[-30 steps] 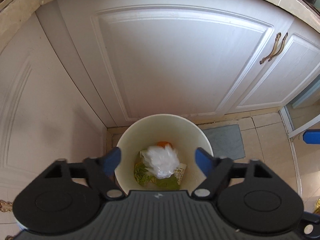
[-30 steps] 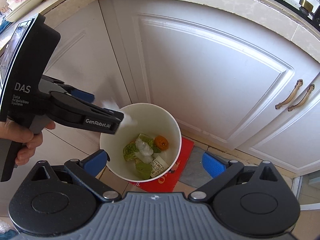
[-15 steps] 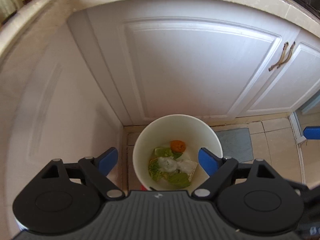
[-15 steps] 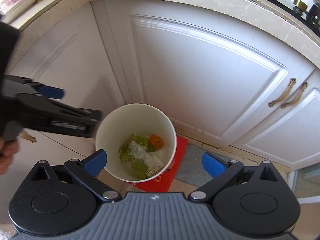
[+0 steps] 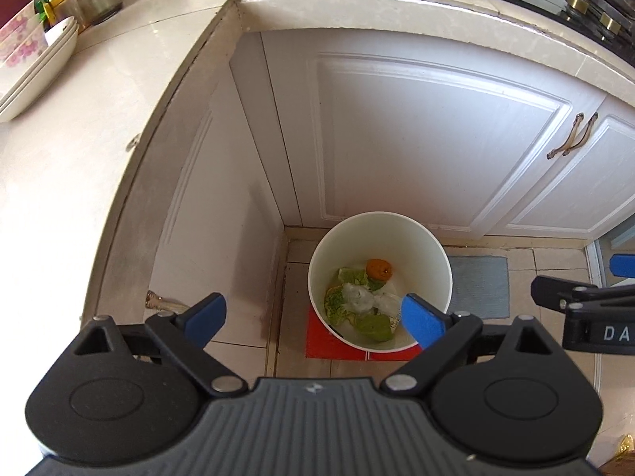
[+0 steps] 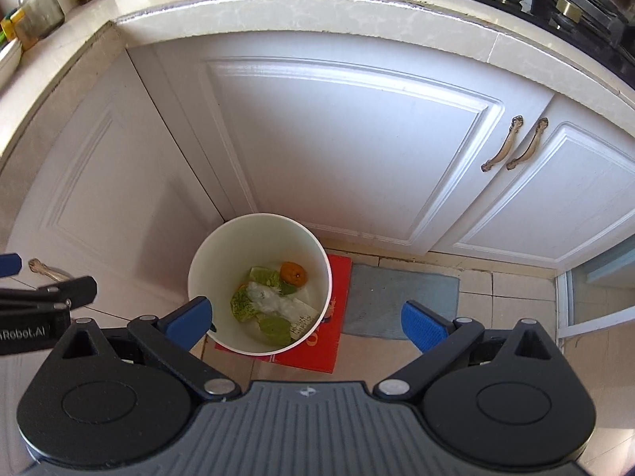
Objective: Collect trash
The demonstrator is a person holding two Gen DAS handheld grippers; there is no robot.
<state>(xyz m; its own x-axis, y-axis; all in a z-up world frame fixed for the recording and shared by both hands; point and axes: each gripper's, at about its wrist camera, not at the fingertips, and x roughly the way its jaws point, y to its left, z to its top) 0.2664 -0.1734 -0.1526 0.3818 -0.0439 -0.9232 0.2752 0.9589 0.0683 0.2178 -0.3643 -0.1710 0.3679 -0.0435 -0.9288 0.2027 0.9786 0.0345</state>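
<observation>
A white round bin point(image 5: 436, 254) point(image 6: 206, 254) stands on the floor in the cabinet corner. Inside lie a crumpled clear plastic wrap point(image 5: 359, 297) point(image 6: 264, 297), an orange peel point(image 5: 379, 269) point(image 6: 293, 273), green vegetable scraps point(image 5: 373, 327) point(image 6: 274, 327) and a white printed wrapper point(image 6: 303, 317). My left gripper point(image 5: 313, 319) is open and empty, high above the bin. My right gripper point(image 6: 305, 321) is open and empty, also high above it. Each gripper shows at the edge of the other's view.
The bin stands on a red mat point(image 6: 317, 353) next to a grey floor mat point(image 6: 401, 301). White cabinet doors with brass handles point(image 6: 512, 144) are behind. The counter holds stacked plates point(image 5: 27, 67), bottles point(image 6: 39, 4) and a black hob point(image 6: 575, 4).
The plastic wrap has dropped into the bin among the scraps. Both grippers have risen and pulled back from the bin, so the counter top has come into view.
</observation>
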